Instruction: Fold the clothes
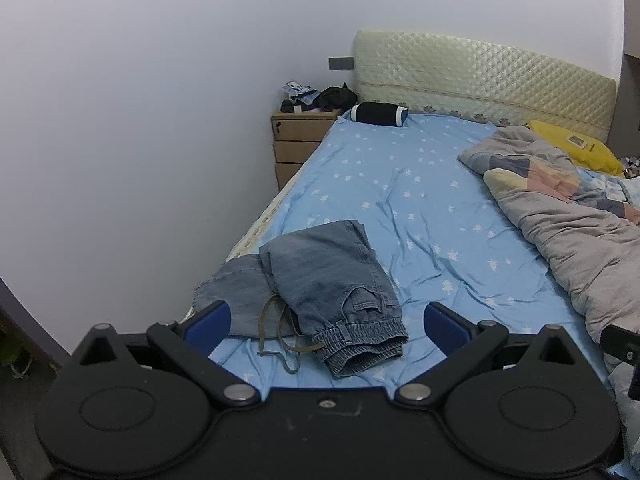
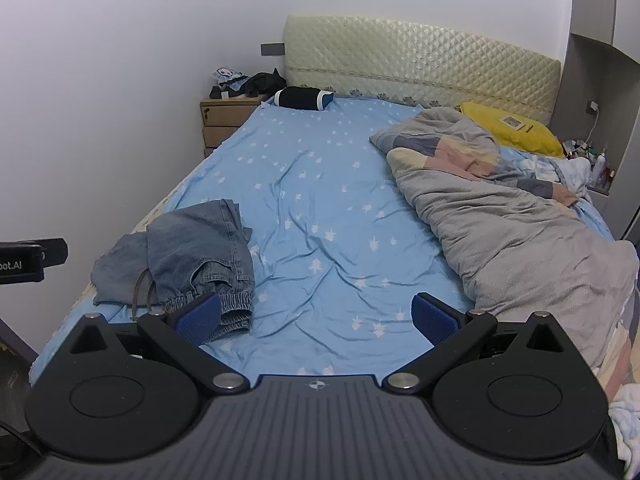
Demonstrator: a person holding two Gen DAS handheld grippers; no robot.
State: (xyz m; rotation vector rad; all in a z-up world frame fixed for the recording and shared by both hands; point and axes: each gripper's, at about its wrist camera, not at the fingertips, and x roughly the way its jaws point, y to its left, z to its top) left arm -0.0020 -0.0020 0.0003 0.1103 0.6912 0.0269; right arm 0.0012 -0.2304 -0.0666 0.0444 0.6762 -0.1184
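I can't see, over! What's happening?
Both grippers open, empty. Jeans folded on bed. Nothing in the way.

One pair of folded denim trousers [image 1: 336, 288] lies at the near left of the bed, and one grey patchwork quilt [image 2: 504, 216] is bunched along the right. At the far end are one yellow pillow [image 2: 516, 128] and one dark bolster [image 2: 304, 99]. One wooden nightstand [image 1: 300, 144] stands far left, and two grippers are in view, the left gripper [image 1: 326, 324] and the right gripper [image 2: 316, 316].
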